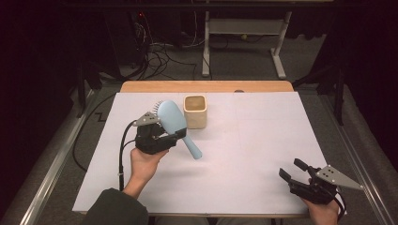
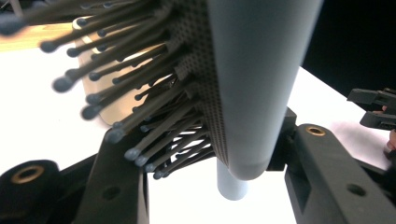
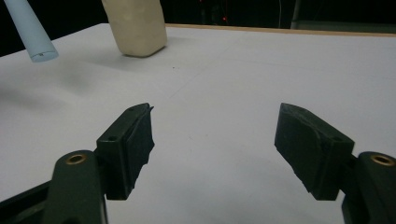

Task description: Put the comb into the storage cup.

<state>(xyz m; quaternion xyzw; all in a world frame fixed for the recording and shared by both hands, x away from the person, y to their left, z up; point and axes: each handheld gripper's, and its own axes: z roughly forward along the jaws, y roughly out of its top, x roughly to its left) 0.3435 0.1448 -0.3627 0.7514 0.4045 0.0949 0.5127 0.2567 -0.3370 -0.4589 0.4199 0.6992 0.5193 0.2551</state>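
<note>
While the left tool (image 1: pixel 174 136) pinches the hairbrush (image 1: pixel 172 118) beside the cup (image 1: pixel 195 111), the right tool (image 1: pixel 294 170) hangs spread near the table edge (image 1: pixel 187 213).

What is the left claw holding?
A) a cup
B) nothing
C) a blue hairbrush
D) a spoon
C: the left claw is shut on the blue hairbrush, gripping its head with bristles to one side and the handle pointing down, beside the cream cup.

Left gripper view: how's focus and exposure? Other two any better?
Left gripper view: hairbrush too close, bristle tips soft, the table behind blown out white. Right gripper view: jaws and table sharp, soft shadows under the cup. High view: table evenly lit, surroundings nearly black.
</note>
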